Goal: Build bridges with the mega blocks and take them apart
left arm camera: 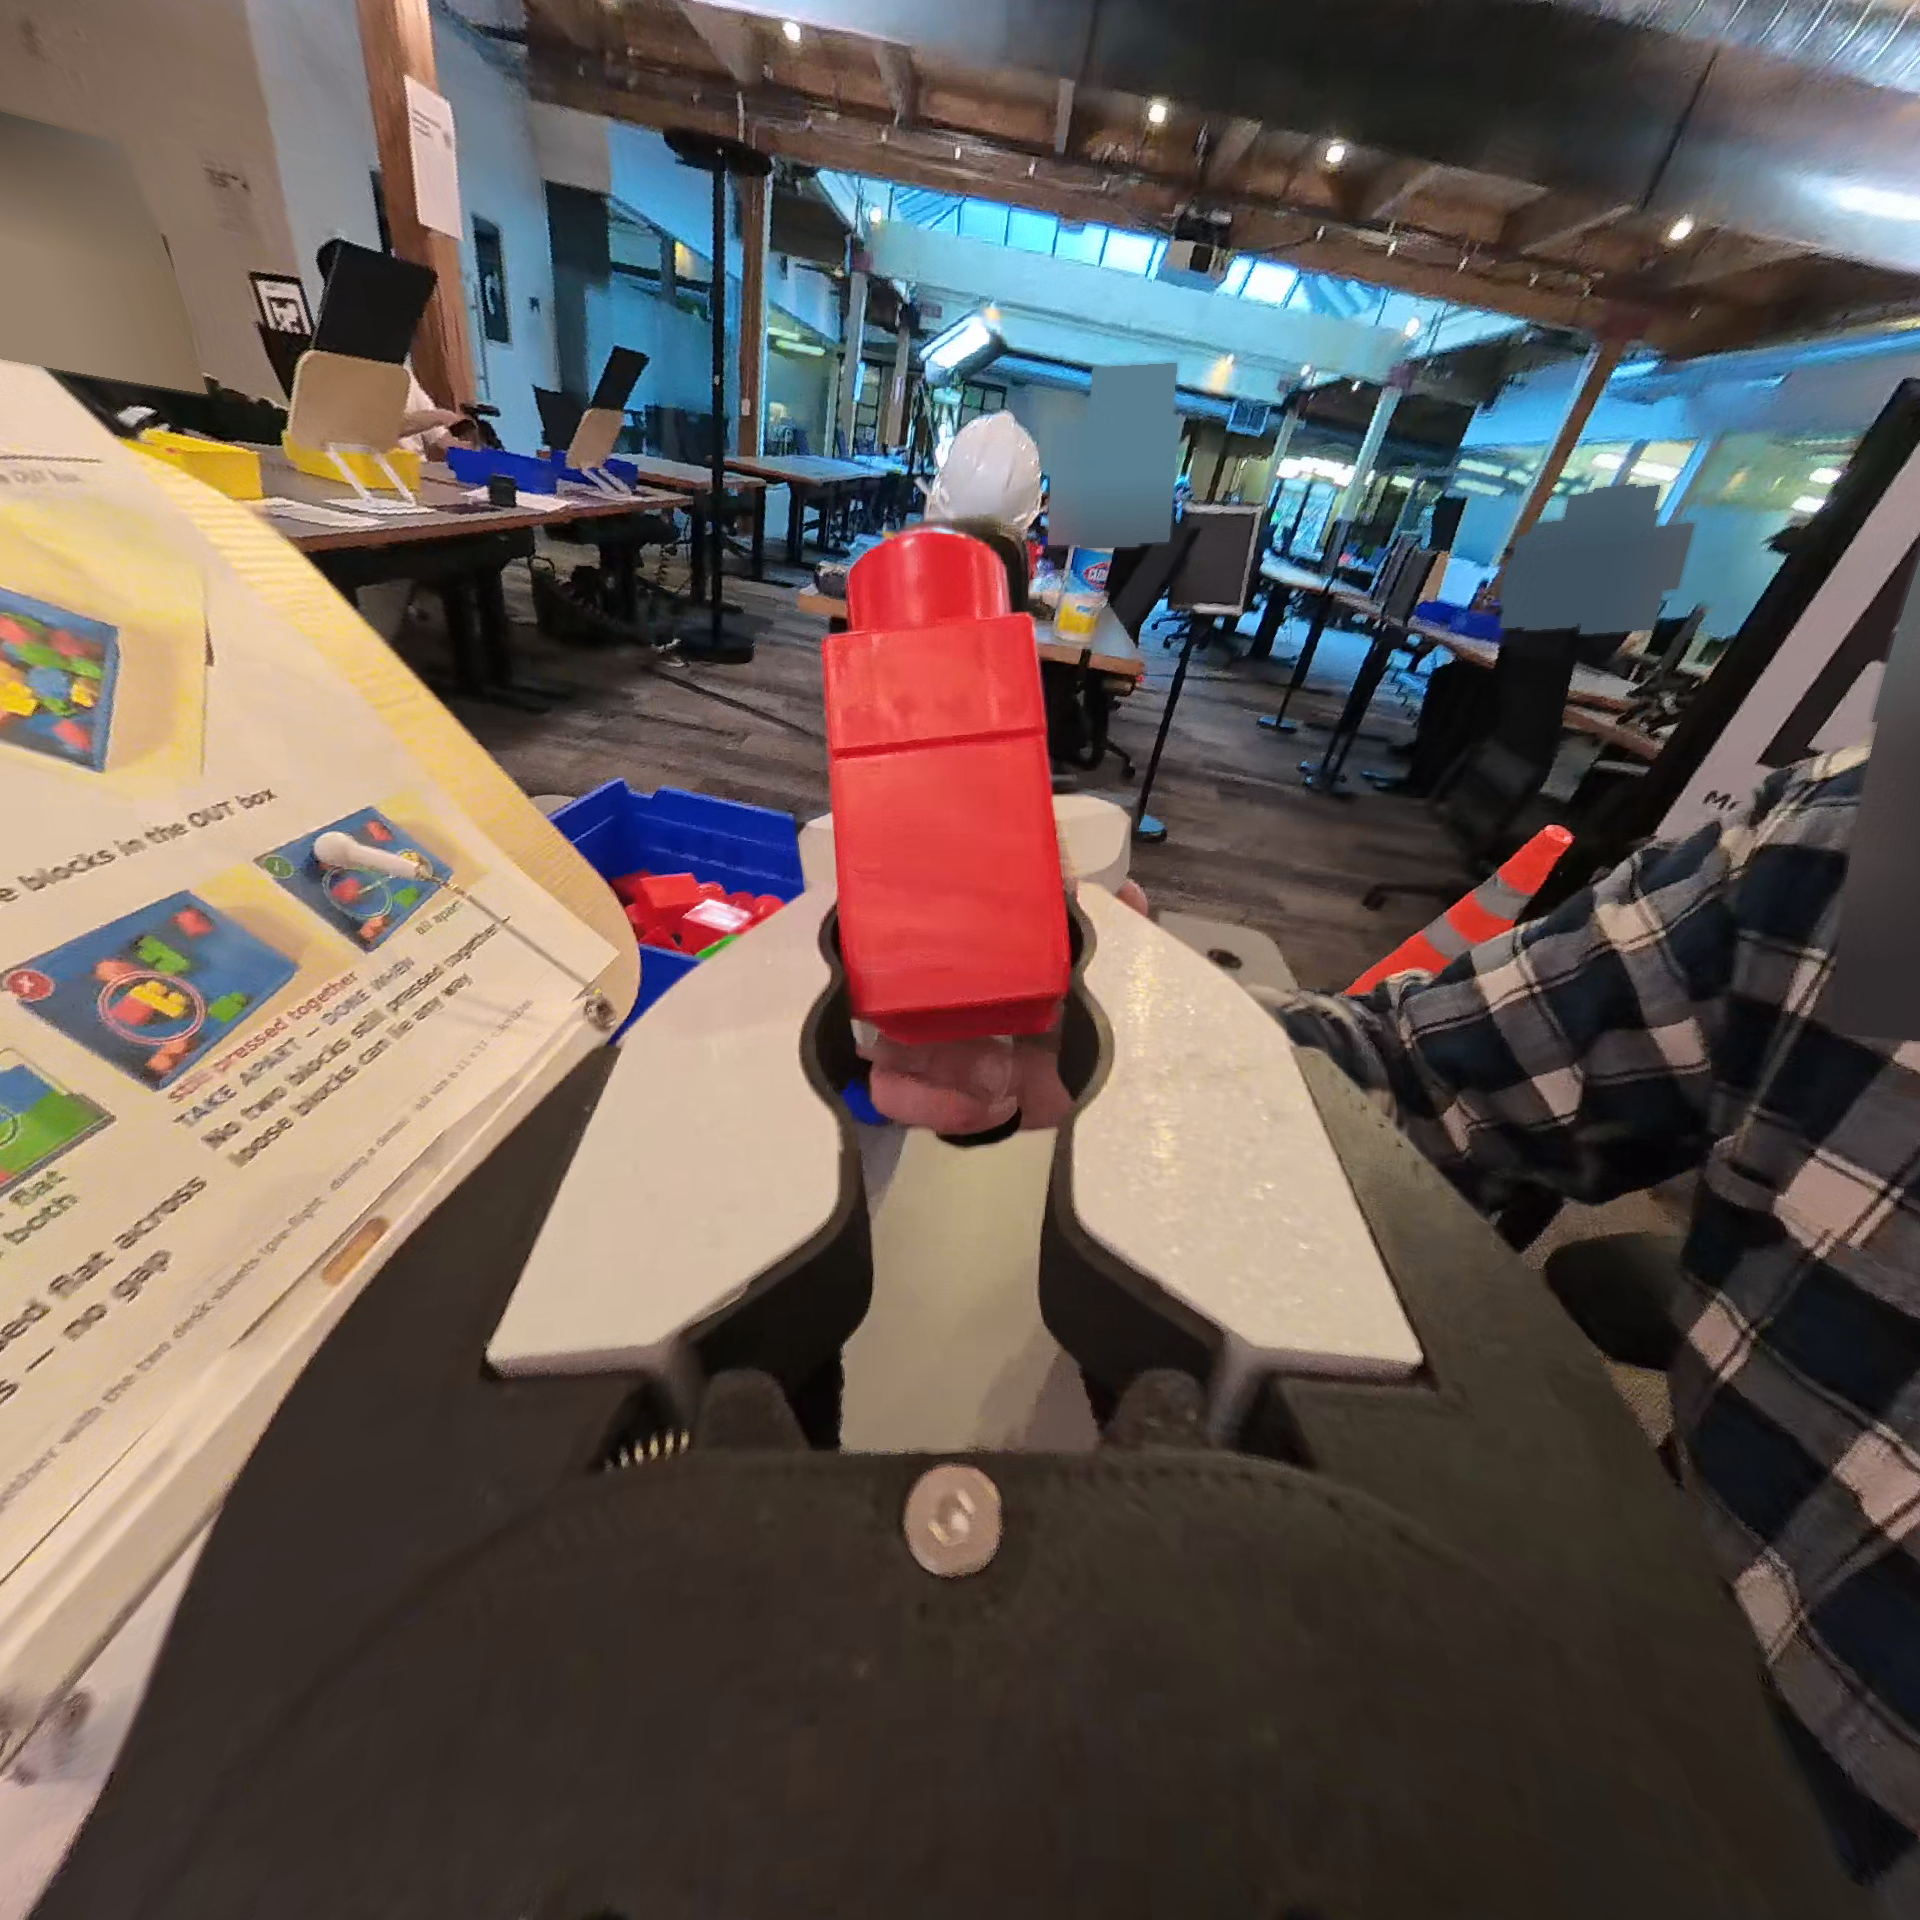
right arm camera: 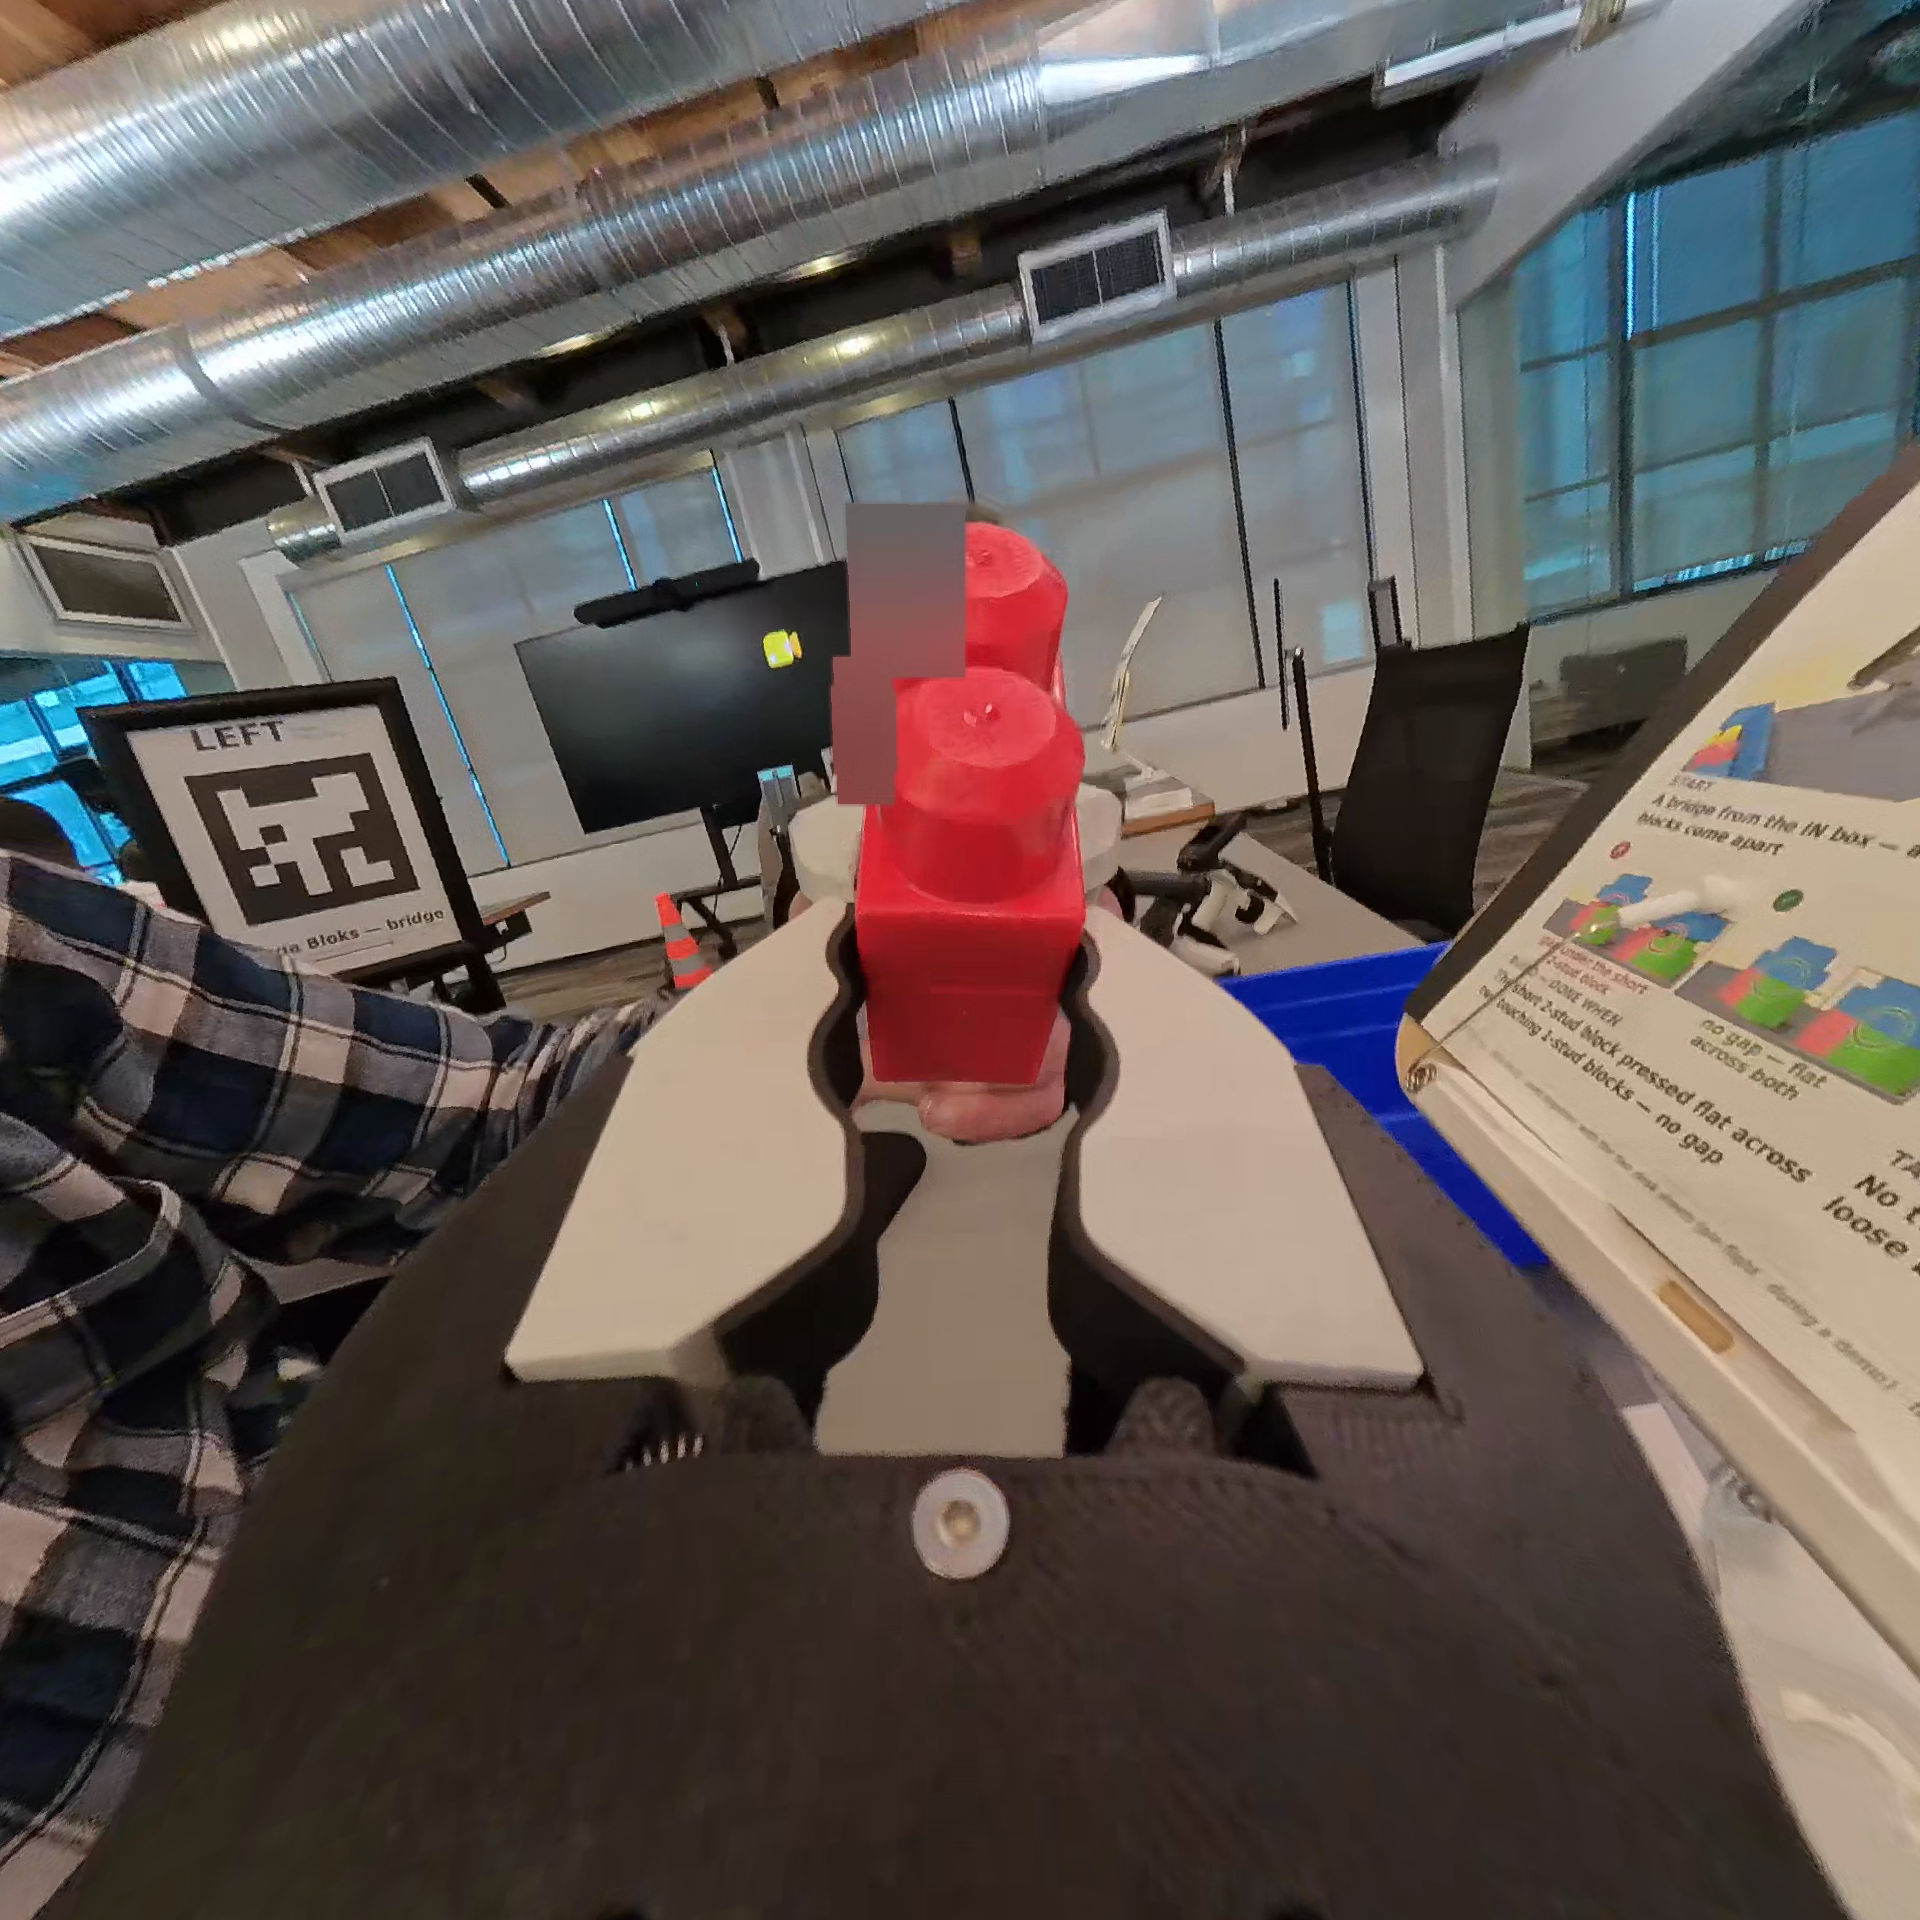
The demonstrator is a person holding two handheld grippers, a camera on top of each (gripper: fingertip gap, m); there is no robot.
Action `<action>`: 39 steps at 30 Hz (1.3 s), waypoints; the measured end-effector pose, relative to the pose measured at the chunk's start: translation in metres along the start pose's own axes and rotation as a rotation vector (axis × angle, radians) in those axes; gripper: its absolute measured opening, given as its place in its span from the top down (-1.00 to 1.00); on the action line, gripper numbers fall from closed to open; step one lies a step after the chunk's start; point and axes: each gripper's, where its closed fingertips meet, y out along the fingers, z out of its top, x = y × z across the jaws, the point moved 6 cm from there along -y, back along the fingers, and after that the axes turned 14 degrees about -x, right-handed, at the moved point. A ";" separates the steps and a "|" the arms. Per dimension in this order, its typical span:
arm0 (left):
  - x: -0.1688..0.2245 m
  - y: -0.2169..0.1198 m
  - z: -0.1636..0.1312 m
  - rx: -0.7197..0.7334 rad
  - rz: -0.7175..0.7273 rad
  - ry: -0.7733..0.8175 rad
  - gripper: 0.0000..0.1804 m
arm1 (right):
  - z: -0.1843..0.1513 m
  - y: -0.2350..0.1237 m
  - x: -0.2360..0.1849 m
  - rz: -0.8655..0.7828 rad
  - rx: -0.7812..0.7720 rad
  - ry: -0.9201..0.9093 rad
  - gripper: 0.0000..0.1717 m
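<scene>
Fingers point(left arm camera: 727, 997) of L gripper point(left arm camera: 951, 966) & R gripper point(right arm camera: 966, 997) both clamp red block stack point(left arm camera: 940, 831), long axis upright btwn them, opposite sides.

Right gripper point(right arm camera: 961, 997) clamped on a red plastic two-stud block point(right arm camera: 966, 935), studs up, blue plastic bin point(right arm camera: 1340, 1003) beyond, plaid sleeve point(right arm camera: 208, 1091) at left

Left claw point(left arm camera: 951, 966) and right claw point(right arm camera: 961, 987) each clamped on red.
</scene>
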 end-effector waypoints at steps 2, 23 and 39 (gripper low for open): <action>-0.001 0.000 -0.005 -0.054 0.019 0.006 0.61 | 0.001 -0.002 0.003 0.031 -0.019 0.033 0.45; 0.015 0.007 0.001 -0.309 0.740 0.753 -0.32 | 0.013 -0.022 0.009 0.222 0.070 0.353 0.58; 0.035 0.019 -0.002 -0.195 0.737 0.990 0.08 | 0.001 0.002 0.002 0.354 0.047 0.417 0.59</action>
